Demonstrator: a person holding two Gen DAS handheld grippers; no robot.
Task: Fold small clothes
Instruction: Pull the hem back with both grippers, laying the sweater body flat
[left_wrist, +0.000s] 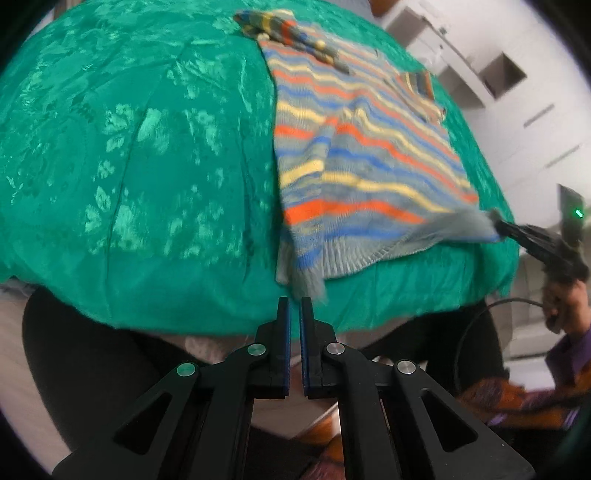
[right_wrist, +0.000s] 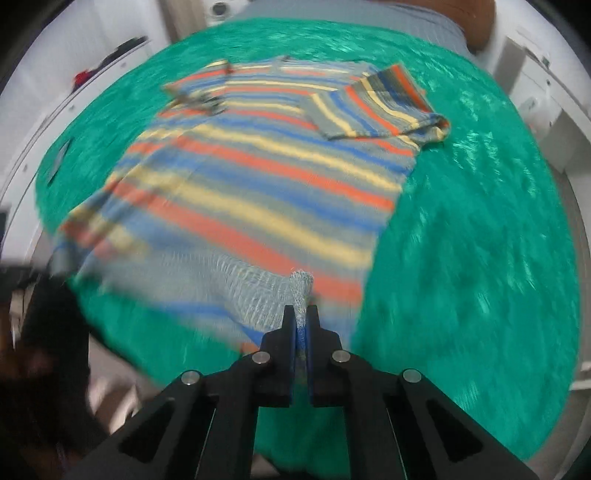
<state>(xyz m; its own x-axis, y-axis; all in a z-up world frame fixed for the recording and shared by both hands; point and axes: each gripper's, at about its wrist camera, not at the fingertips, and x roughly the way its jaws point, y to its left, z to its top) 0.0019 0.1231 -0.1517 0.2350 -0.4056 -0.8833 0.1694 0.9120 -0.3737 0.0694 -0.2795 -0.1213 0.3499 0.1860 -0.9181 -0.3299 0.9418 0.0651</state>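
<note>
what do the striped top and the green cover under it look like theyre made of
Striped top: looks like soft knit, probably cotton or a blend, matte; the grey hem shows ribbing and visible stitch loops.
Green cover: looks like woven, damask-like cloth with a slight sheen; a paler floral pattern catches the light. The exact fibre can't be told.

one striped sweater (right_wrist: 258, 177), one green cloth (right_wrist: 480, 258) (covering the table), two tools.
</note>
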